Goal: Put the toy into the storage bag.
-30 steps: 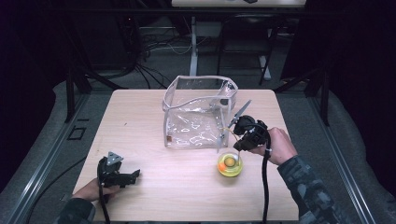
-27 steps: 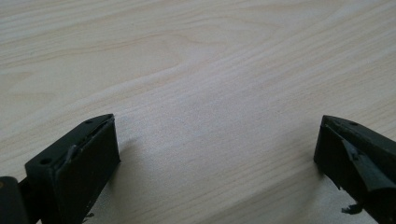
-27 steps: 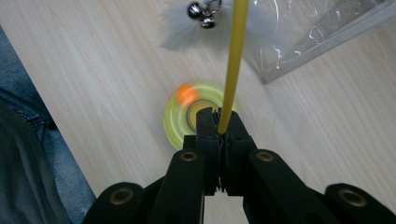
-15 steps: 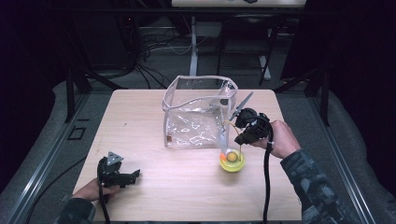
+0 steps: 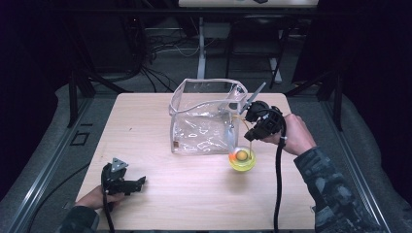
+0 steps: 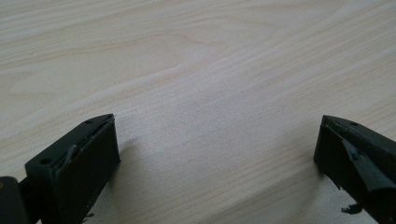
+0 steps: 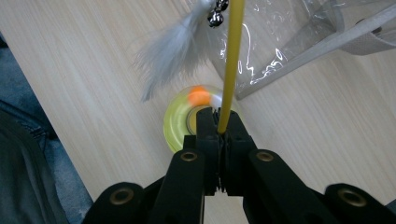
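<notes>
Pale tabletop [image 5: 194, 194] lies bare around open left tongs [image 5: 138, 183]; right tongs [image 7: 222, 128] clamp yellow wand [image 7: 231, 60] — beside pouch [image 5: 204, 121].

wand [image 7: 231, 60]: thin yellow stick, white feather and bell attached | base [image 5: 242, 158]: yellow disc, orange centre, beside bag [image 5: 204, 116]

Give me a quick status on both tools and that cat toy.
Right tool shut on yellow wand, feather dangling. Left tool open, resting on table. Yellow-green toy base on table beside clear bag; bag wall close to wand.
</notes>
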Demonstrator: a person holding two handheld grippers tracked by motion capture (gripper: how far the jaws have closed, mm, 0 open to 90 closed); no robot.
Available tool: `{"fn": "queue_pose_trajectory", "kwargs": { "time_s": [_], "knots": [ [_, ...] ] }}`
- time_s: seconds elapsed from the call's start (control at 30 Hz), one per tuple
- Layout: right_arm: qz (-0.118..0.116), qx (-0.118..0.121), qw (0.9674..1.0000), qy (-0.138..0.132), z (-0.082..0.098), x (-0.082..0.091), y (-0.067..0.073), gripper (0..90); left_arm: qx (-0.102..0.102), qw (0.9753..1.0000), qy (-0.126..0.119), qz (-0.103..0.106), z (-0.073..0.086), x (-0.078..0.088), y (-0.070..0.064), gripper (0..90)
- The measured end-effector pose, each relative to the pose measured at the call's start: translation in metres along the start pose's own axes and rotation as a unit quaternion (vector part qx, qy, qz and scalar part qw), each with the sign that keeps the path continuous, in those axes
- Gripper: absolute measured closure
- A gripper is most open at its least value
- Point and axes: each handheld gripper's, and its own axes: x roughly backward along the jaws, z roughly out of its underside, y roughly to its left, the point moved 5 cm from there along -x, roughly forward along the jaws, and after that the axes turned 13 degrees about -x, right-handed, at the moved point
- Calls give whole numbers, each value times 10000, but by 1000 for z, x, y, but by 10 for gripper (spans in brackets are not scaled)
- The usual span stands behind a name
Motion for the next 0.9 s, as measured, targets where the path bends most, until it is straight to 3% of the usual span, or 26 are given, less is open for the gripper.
{"fn": "queue_pose_trajectory", "kwargs": {
  "time_s": [0.9],
  "knots": [
    [71,-7,9998,-210,-26,34,-3,881,-8,10000,42,44,0,1,0,1]
  ]
}}
